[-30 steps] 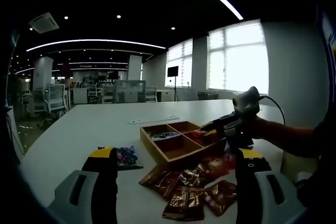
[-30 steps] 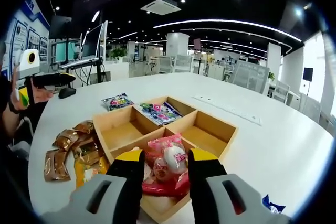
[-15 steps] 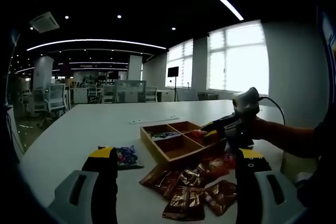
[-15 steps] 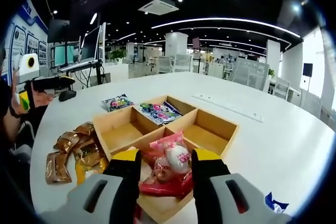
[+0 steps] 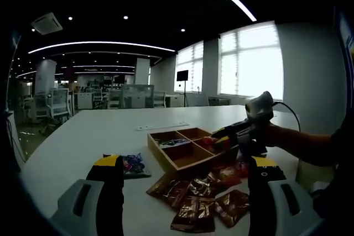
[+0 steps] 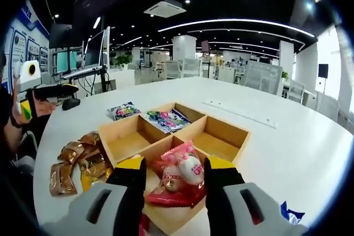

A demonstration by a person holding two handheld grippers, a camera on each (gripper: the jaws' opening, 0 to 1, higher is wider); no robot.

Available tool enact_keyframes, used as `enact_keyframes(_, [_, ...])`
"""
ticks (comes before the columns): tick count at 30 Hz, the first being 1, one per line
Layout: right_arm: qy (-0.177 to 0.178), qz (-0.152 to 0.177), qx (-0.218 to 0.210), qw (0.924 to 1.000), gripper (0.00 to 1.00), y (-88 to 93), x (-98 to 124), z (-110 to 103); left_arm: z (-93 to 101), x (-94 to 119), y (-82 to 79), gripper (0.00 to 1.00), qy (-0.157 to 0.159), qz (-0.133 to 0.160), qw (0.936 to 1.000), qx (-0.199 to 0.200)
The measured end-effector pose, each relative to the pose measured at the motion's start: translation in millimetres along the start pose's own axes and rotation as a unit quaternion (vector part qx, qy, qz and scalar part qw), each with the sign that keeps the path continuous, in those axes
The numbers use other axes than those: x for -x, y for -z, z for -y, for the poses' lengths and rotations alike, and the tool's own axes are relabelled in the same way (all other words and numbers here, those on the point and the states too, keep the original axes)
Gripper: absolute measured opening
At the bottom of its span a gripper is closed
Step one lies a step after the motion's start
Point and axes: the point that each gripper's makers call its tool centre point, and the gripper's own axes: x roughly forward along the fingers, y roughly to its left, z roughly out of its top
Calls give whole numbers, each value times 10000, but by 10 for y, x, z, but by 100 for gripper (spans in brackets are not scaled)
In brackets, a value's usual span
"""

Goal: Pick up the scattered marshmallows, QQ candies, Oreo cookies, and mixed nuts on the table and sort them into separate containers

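The main risk, as I judge it, sits with the pink marshmallow packet: the right gripper has its jaws spread just wider than the packet, flanking it without a clear pinch, so if they lift away carelessly a jaw could snag the crinkled wrapper and drag it over the divider into the wrong cell, or out onto the white table. Going left to right in the right gripper view, a cluster of brown nut packets lies loose on the table beside the tray, with a small colourful packet farther back; any sweep toward them could knock the tray. The wooden tray has four compartments: the near one holds the pink marshmallow packets, the far one holds colourful candy packets, and the left and right cells look bare. At the right, a blue wrapper lies near the table's edge, where a nudge could tip it off. In the left gripper view, the left gripper hangs above the table with jaws wide apart and nothing between them, the nut packets ahead.
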Motion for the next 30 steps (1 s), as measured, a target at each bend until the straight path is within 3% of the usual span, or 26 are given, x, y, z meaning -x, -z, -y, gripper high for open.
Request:
enact_keyframes(18, [-28,9,-79,10000,45,10,14,-35,21,13,-15,97,3,13,10000,-19])
enact_keyframes(30, [7,116,-255,9996,56,-15,34,-28,26,1,-11,97,7,-19,10000,-37])
